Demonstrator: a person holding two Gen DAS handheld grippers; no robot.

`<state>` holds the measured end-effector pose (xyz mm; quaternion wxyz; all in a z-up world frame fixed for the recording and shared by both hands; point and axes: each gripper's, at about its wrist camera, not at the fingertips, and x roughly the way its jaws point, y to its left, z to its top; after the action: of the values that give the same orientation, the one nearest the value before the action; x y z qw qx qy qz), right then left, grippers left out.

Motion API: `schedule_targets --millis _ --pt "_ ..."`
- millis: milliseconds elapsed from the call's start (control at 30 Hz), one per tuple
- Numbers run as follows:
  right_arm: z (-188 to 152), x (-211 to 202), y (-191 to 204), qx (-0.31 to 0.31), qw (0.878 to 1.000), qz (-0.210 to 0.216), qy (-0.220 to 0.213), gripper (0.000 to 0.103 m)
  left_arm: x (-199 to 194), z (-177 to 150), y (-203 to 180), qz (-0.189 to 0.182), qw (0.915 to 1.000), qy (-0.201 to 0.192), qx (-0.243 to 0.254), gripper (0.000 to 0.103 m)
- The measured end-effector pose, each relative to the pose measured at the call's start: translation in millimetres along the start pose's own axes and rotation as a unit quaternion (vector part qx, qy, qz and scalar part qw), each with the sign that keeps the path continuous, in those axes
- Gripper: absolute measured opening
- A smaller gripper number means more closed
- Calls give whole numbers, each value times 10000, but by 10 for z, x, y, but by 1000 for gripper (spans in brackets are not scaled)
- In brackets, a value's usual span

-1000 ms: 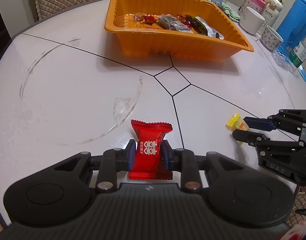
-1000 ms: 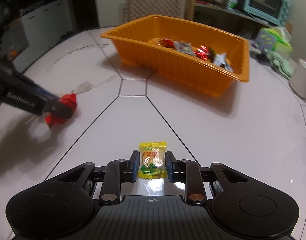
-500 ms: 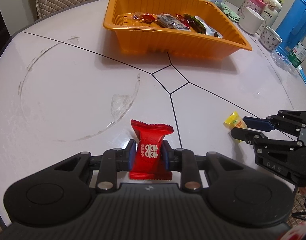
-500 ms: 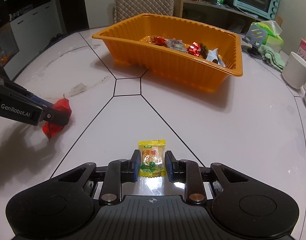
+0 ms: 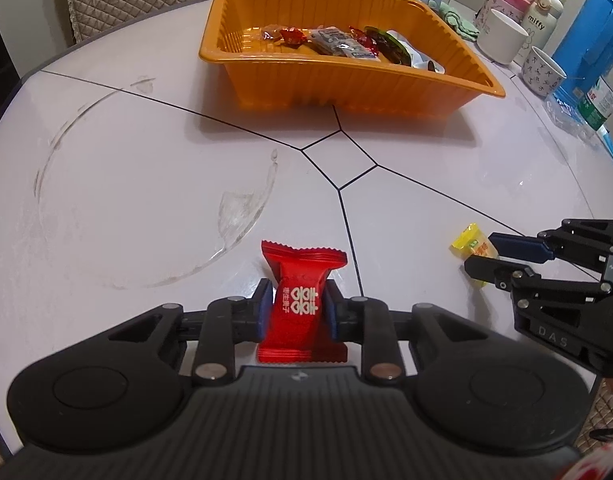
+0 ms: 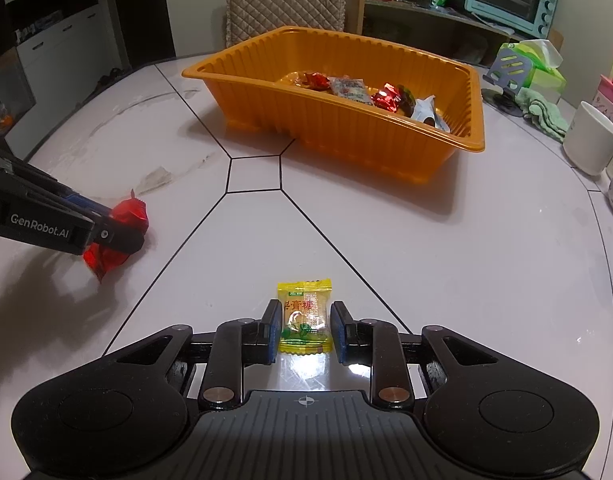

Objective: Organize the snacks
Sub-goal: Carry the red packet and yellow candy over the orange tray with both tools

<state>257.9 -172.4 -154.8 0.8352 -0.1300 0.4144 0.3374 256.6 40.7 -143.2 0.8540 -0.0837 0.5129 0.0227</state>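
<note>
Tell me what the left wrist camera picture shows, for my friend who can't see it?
The left tool is shut on a red candy packet just above a white table. To the right, the right tool pinches a small yellow candy. Farther back sits an orange tray with several wrapped snacks inside.

Little changes. Seen over the right tool [image 6: 305, 320] and its yellow-wrapped candy [image 6: 304, 322], the ribbed orange plastic tray [image 6: 346, 128] now sits slightly further left and sharper. The left tool [image 6: 122, 232] with its shiny red packet [image 6: 126, 212] appears a touch lower.
</note>
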Motion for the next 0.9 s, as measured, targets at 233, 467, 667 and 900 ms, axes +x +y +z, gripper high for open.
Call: schedule_targets --millis 233,467,667,900 --pt "6 8 -1 -41 10000 40 23 24 -3 12 7 -13 10000 18 -48 23" --pt "14 12 4 -36 9999 108 75 23 -37 21 2 -14 10000 -29 -45 23" --pt "40 -43 2 18 9998 192 23 23 -97 38 5 -31 9999 -81 -67 23" --pt "146 -197 -37 178 9991 345 -157 23 -250 99 17 -75 9996 -245 -99 23"
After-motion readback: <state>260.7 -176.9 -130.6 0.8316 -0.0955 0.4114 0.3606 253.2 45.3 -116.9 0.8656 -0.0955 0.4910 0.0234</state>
